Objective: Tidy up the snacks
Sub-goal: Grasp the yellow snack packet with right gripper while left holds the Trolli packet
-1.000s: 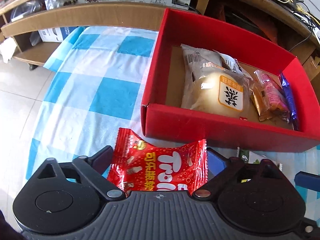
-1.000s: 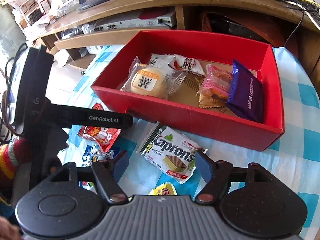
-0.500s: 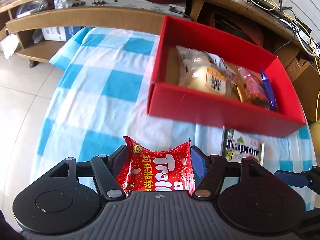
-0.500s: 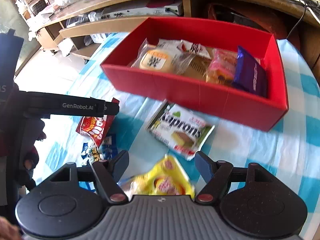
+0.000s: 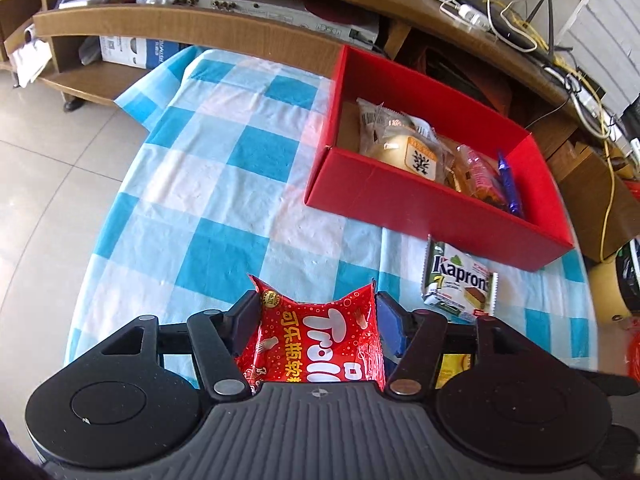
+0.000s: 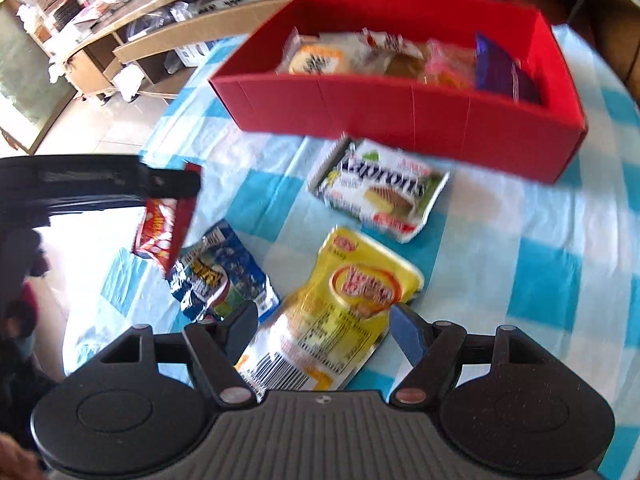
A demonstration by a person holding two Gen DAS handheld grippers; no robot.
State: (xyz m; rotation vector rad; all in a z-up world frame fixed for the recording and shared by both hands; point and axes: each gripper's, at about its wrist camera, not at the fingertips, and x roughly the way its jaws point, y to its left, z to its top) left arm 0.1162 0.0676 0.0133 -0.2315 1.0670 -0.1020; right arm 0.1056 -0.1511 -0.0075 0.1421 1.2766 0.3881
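Note:
My left gripper (image 5: 316, 304) has a red gummy packet (image 5: 316, 340) between its pads; the jaws are closing on it and it hangs above the checked cloth. From the right wrist view the same red packet (image 6: 160, 224) dangles under one of the left fingers (image 6: 172, 178). My right gripper (image 6: 322, 314) stands open just above a yellow snack pouch (image 6: 352, 288), a finger on either side, no contact. The red box (image 5: 420, 208) holds a wrapped bun (image 5: 416, 152), a pink packet (image 5: 476, 172) and a purple packet (image 6: 500, 68).
A Kaprons wafer pack (image 6: 380, 188) lies on the cloth just in front of the red box (image 6: 400, 108). A blue foil packet (image 6: 220, 272) lies left of the yellow pouch. A wooden shelf unit (image 5: 180, 28) with electronics and cables stands behind the table.
The left jaws narrowed onto the red packet and raised it, backing away from the box. The right gripper pulled back from the Kaprons pack and came down over the yellow pouch.

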